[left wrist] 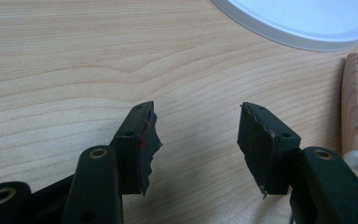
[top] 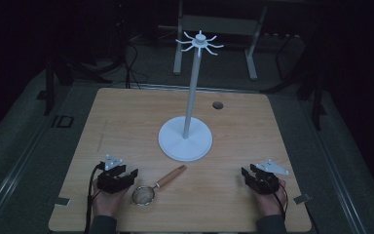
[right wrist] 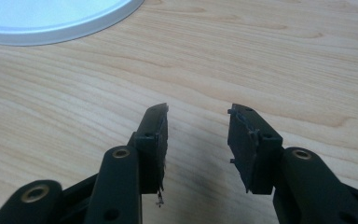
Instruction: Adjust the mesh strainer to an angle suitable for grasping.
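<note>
A small mesh strainer (top: 143, 195) with a wooden handle (top: 171, 176) lies flat near the table's front, its handle pointing toward the white stand. The white stand (top: 185, 138) has a round base, a tall pole and a ring of hooks (top: 199, 42) on top. My left gripper (top: 132, 175) rests on the table just left of the strainer, open and holding nothing. In the left gripper view the left gripper (left wrist: 196, 135) has the handle (left wrist: 356, 107) off to the right of its jaws. My right gripper (top: 246, 173) rests at the front right, open and holding nothing, with the right gripper (right wrist: 196, 135) over bare wood.
The light wooden table (top: 126, 122) has a small dark hole (top: 217, 105) at the back right. The stand's base rim (left wrist: 303, 28) (right wrist: 51, 23) sits a short way ahead of both grippers. Tape tabs (top: 62, 201) mark the front corners. Dark floor and metal frame legs (top: 251, 53) lie beyond.
</note>
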`<action>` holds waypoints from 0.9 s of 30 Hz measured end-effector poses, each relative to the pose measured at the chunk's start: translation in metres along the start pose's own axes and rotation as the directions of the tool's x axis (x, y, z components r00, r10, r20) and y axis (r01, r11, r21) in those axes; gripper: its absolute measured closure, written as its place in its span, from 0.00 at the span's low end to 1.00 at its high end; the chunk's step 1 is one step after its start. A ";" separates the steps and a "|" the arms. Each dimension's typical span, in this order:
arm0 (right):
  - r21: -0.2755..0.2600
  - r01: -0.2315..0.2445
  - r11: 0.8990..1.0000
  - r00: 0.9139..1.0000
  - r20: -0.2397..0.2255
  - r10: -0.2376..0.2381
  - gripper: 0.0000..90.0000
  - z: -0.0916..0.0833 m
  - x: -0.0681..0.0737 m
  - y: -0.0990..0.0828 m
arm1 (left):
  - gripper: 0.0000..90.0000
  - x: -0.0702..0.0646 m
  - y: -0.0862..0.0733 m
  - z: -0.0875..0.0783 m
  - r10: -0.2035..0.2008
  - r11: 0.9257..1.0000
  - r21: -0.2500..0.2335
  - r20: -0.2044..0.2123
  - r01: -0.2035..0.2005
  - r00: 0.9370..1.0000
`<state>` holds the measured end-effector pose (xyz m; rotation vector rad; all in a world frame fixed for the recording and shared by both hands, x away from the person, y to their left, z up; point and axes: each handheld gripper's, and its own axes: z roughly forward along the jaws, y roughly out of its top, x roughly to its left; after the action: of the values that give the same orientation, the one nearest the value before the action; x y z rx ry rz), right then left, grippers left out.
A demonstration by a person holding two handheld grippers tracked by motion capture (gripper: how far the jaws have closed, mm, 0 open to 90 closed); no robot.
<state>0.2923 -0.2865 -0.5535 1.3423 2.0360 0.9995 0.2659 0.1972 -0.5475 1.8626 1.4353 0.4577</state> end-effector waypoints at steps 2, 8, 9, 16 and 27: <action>0.005 0.002 1.000 1.000 -0.001 -0.002 0.63 0.000 -0.001 -0.001 | 0.52 0.000 0.000 0.000 -0.001 1.000 -0.004 0.000 0.001 1.000; 0.015 0.004 1.000 1.000 -0.008 -0.004 0.62 0.000 -0.002 -0.004 | 0.52 0.000 -0.001 -0.001 -0.002 1.000 -0.004 0.000 0.002 1.000; 0.015 0.004 1.000 1.000 -0.008 -0.004 0.62 0.000 -0.002 -0.004 | 0.52 0.000 -0.001 -0.001 -0.002 1.000 -0.004 0.000 0.002 1.000; 0.019 0.012 1.000 1.000 -0.020 -0.012 0.62 -0.003 -0.004 -0.008 | 0.52 0.000 -0.001 -0.003 -0.006 1.000 -0.007 -0.002 0.006 1.000; 0.011 0.008 1.000 1.000 -0.011 -0.008 0.62 -0.001 -0.004 -0.010 | 0.52 -0.001 0.001 -0.006 0.005 1.000 -0.013 0.005 -0.004 1.000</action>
<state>0.2878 -0.2928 -0.5605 1.3362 2.0560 0.9955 0.2618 0.1980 -0.5425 1.8556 1.4220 0.4638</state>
